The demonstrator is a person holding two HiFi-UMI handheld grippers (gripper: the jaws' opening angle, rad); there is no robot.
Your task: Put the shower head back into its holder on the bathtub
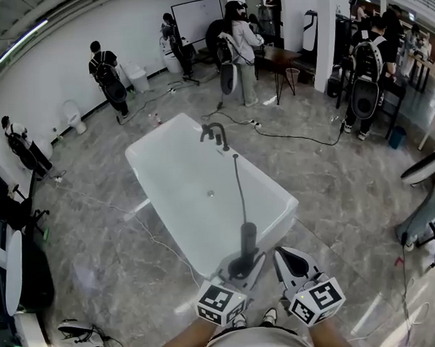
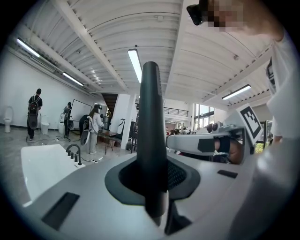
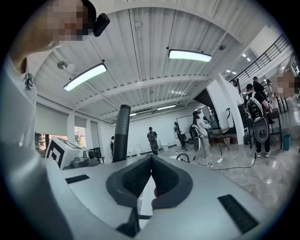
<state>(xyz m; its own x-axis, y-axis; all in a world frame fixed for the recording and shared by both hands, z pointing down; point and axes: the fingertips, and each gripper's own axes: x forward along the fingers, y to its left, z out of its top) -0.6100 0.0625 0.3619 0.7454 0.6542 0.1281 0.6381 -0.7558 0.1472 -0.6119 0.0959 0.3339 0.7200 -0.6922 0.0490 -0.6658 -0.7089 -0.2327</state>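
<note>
Shower head [image 1: 248,240]: dark, upright, at near end of bathtub [image 1: 175,200], clamped between left gripper [image 1: 241,267] pads.
Hose [image 1: 237,183]: stretched over tub towards faucet [image 1: 216,133] at far end.
Right gripper [image 1: 288,263]: just beside, jaws together, empty.
Marker cubes [image 1: 222,302]: black-and-white square patterns.
Around: people [image 1: 240,31] beyond tub; cable [image 1: 295,135] on floor.

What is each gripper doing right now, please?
Left gripper: shut on the shower head.
Right gripper: shut, empty.
</note>
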